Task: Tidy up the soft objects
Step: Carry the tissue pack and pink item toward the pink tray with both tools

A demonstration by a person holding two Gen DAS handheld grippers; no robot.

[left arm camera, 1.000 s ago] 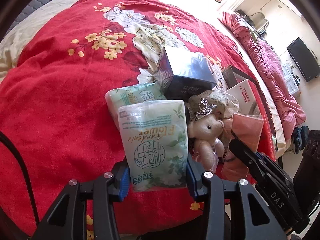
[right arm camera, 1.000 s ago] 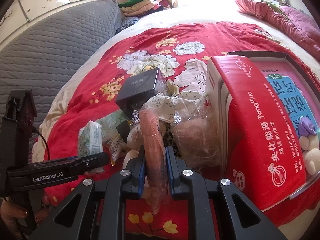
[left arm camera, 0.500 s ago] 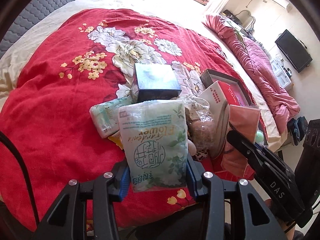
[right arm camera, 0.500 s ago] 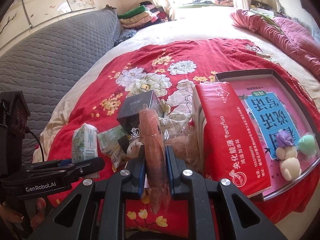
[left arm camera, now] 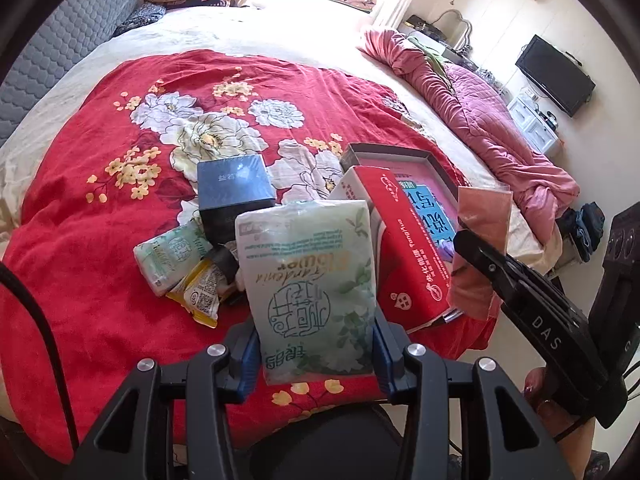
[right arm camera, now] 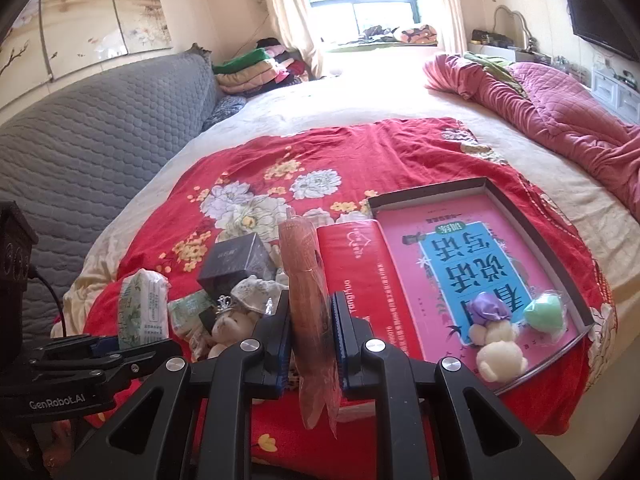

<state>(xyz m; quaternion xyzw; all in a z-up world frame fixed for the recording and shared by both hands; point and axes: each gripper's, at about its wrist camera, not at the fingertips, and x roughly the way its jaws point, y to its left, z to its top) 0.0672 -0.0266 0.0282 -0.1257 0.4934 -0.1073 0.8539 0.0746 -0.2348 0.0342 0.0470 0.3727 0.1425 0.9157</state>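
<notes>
Between our left gripper (left arm camera: 316,354) pads sits a green tissue pack (left arm camera: 312,288), clamped approx. part-open. Our right gripper (right arm camera: 310,346) is nearly closed, pinching a pink bagged item (right arm camera: 306,300). Both hang above red bedspread (left arm camera: 100,248), w/ tray (right arm camera: 536,236) beside red box (right arm camera: 360,276).

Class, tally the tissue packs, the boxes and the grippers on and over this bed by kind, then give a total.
Tissue packs: 2 (held tissue pack, loose tissue pack)
Boxes: 3 (dark box, red carton, open flat box)
Grippers: 2 (left gripper, right gripper gripping a pink packet)
Total: 7
</notes>
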